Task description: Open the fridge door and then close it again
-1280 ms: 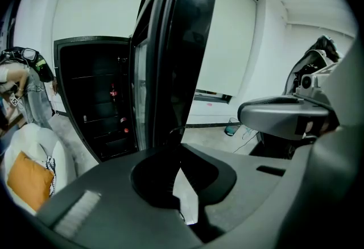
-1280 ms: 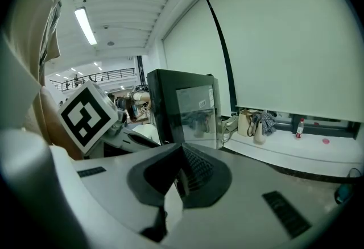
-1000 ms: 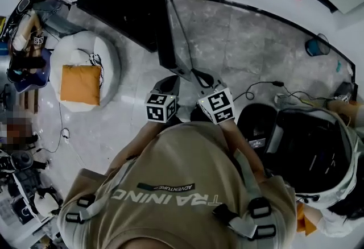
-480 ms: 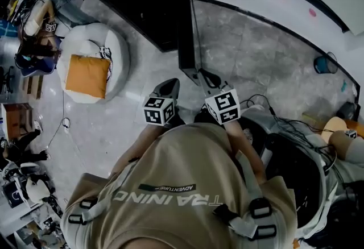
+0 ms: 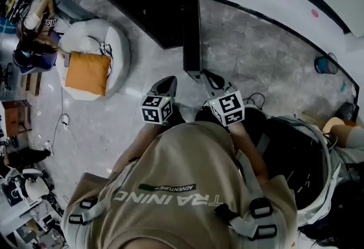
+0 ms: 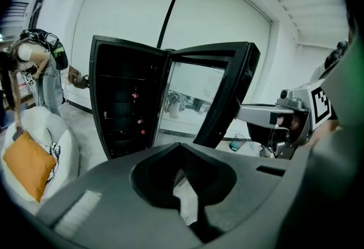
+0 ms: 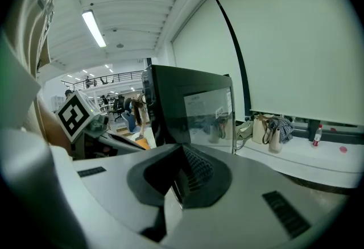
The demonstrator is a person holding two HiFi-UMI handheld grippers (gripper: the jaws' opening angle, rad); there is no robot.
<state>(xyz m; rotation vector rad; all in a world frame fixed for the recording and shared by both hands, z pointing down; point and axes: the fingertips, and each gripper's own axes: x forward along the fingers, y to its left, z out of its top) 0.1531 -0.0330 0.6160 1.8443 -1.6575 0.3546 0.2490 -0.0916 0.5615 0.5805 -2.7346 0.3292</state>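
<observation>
Fridge door (image 5: 191, 15) open; right gripper (image 5: 206, 78) at door's edge, perhaps touching, to push; left gripper (image 5: 166, 85) idle; both closed, empty.

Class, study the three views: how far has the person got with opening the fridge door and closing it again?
Done: the fridge door stands swung wide, showing the fridge shelves. In hand: the right gripper sits by the door's free edge with its jaws together and empty; contact cannot be confirmed. The left gripper hangs beside it, also shut and empty. Left: pushing the door closed.
</observation>
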